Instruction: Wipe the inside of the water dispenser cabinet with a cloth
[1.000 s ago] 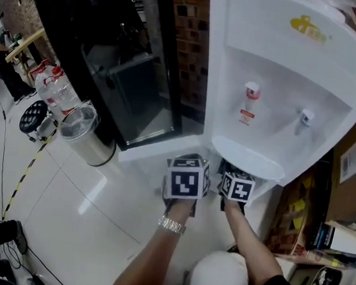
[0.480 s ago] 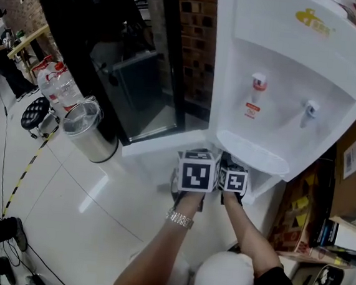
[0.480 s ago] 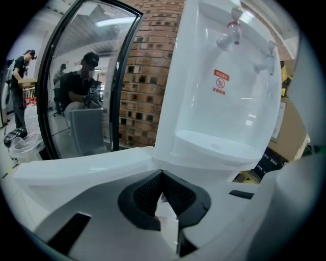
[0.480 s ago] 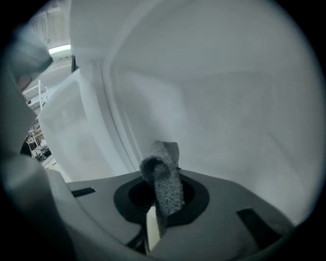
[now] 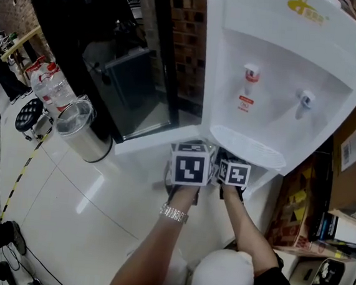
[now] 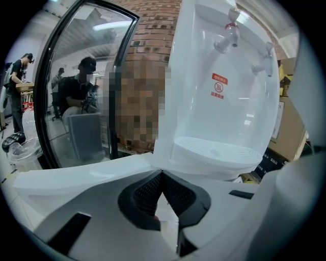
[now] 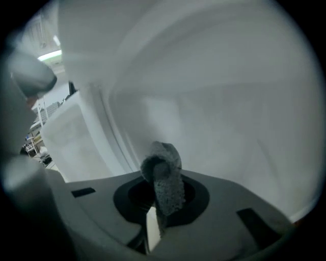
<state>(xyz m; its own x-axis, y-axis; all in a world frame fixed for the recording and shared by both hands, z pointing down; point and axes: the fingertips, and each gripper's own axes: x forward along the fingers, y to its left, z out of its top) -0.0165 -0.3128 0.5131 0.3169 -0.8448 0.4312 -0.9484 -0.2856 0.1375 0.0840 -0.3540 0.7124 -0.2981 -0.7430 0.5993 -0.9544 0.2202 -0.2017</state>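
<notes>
White water dispenser [image 5: 278, 73], both grippers low at its cabinet. Right gripper [image 7: 159, 192] sits inside among white walls, jaws pinched on a grey cloth [image 7: 163, 162]. Left gripper [image 6: 161, 178] is just beside it, jaws closed together, empty.

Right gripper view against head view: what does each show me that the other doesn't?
Only the right gripper view shows the grey cloth pinched in the right gripper, close to a white cabinet wall. Only the head view shows the red tap, the second tap, the drip tray and the steel bin. Both show the white dispenser and the right gripper.
</notes>
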